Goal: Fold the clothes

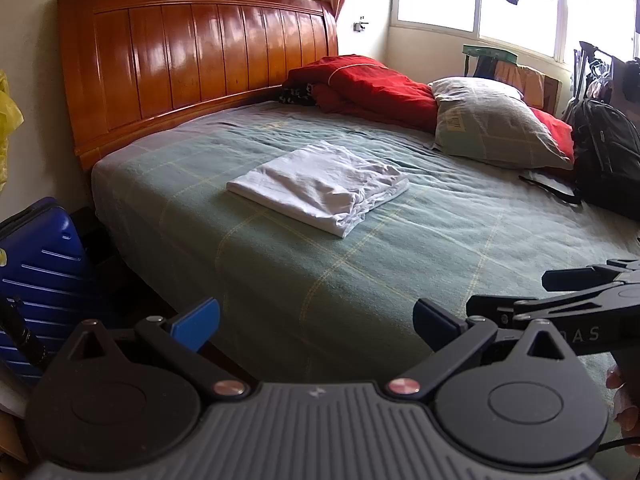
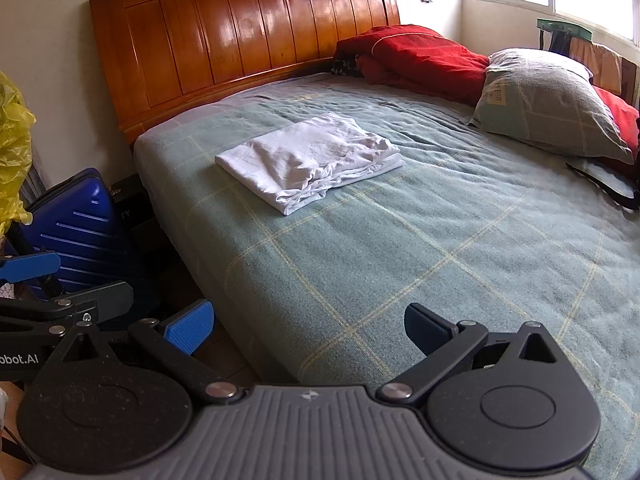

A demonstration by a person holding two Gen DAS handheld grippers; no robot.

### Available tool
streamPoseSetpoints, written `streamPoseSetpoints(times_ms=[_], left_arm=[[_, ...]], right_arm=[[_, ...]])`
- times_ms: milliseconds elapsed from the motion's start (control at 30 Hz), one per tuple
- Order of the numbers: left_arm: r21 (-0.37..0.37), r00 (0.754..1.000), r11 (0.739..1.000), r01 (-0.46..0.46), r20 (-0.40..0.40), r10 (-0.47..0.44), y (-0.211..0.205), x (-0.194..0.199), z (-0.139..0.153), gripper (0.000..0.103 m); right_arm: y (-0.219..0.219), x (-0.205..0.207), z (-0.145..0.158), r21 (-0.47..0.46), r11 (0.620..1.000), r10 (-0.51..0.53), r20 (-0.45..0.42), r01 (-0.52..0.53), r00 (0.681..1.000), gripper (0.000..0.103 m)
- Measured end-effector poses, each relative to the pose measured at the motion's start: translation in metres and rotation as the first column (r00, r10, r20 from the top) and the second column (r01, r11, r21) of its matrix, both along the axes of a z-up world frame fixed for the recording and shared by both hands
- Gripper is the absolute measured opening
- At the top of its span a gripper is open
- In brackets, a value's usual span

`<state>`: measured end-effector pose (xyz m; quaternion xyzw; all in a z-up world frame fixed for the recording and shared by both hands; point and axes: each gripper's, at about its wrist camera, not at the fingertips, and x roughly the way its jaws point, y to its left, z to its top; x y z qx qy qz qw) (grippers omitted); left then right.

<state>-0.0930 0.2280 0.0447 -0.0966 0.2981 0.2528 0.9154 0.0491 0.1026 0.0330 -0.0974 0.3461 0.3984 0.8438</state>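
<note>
A white garment (image 1: pixel 320 188) (image 2: pixel 310 160) lies folded into a neat rectangle on the green checked bedspread (image 1: pixel 400 264) (image 2: pixel 440 240), toward the headboard side. My left gripper (image 1: pixel 316 322) is open with nothing between its blue pads, held back near the bed's near edge, well short of the garment. My right gripper (image 2: pixel 308 326) is open too and holds nothing, at about the same distance. In the left wrist view the right gripper (image 1: pixel 560 296) shows at the right edge; in the right wrist view the left gripper (image 2: pixel 44 284) shows at the left edge.
A wooden headboard (image 1: pixel 192 60) stands behind the bed. A red blanket (image 1: pixel 368 84) and a grey-green pillow (image 1: pixel 500 124) lie at the far side. A black backpack (image 1: pixel 604 152) rests at the right. A blue suitcase (image 1: pixel 44 272) and a yellow bag (image 2: pixel 12 152) stand left of the bed.
</note>
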Motion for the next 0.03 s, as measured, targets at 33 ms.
streamPoseSetpoints(times_ms=[33], left_arm=[[0.000, 1.000, 1.000, 0.000, 0.000, 0.000, -0.0001, -0.0003, -0.0001, 0.102]], right_arm=[[0.0002, -0.0001, -0.0001, 0.000, 1.000, 0.000, 0.000, 0.000, 1.000, 0.103]])
